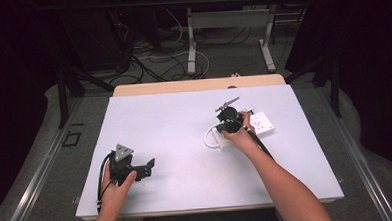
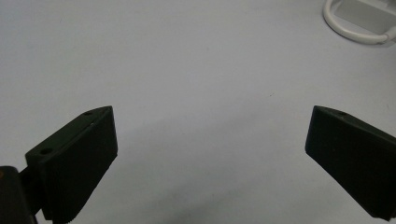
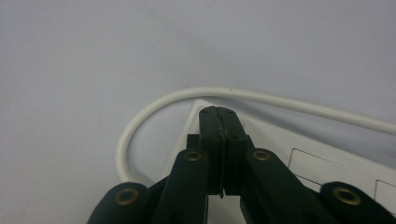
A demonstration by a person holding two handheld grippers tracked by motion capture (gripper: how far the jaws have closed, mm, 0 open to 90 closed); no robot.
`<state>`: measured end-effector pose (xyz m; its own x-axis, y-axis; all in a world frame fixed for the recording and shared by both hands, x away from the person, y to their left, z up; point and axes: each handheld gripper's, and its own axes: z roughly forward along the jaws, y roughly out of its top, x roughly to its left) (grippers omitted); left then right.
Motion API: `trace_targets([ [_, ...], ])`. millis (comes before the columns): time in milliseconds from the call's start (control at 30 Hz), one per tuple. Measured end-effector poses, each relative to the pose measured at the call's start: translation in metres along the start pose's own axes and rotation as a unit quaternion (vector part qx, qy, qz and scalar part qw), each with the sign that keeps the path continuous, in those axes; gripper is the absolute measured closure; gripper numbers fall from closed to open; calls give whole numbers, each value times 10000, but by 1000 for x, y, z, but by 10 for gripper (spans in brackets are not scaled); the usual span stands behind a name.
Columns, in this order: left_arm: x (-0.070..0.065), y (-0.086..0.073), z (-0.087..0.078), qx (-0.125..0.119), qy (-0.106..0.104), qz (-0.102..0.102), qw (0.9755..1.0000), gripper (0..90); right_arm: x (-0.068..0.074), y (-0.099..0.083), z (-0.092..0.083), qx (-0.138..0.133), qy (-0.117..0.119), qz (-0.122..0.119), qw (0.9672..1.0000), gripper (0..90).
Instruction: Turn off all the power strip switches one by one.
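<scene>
Resting over white power strip [image 3: 299, 154], right gripper [image 3: 218, 116] has jaws together, nothing between; white cable [image 3: 140, 121] loops beside. Left gripper [image 2: 210, 140] jaws wide apart, empty, on table [image 1: 184, 121].

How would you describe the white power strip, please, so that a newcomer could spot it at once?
On the pale grey table top, look to its right half, under the right gripper. There lies the flat white plastic power strip; its looping white cable curls from its left end.
</scene>
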<state>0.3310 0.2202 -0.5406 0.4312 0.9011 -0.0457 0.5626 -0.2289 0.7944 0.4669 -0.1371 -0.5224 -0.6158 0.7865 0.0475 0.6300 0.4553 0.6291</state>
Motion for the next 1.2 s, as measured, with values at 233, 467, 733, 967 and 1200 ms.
trace_targets([
  [233,0,0,0,-6,2,-4,10000,25,0,0,0,83,-44,-27,10000,900],
  [467,-1,0,0,7,14,10,10000,25,4,-1,2,91,-187,-216,9996,900],
  [733,0,0,0,4,5,7,10000,25,2,-2,-1,6,-152,-178,9997,900],
  [967,0,0,0,7,6,6,10000,25,2,-2,-2,6,-175,-100,9998,900],
  [1200,0,0,0,7,0,2,10000,25,-3,-1,-4,-55,-111,-15,9999,900],
])
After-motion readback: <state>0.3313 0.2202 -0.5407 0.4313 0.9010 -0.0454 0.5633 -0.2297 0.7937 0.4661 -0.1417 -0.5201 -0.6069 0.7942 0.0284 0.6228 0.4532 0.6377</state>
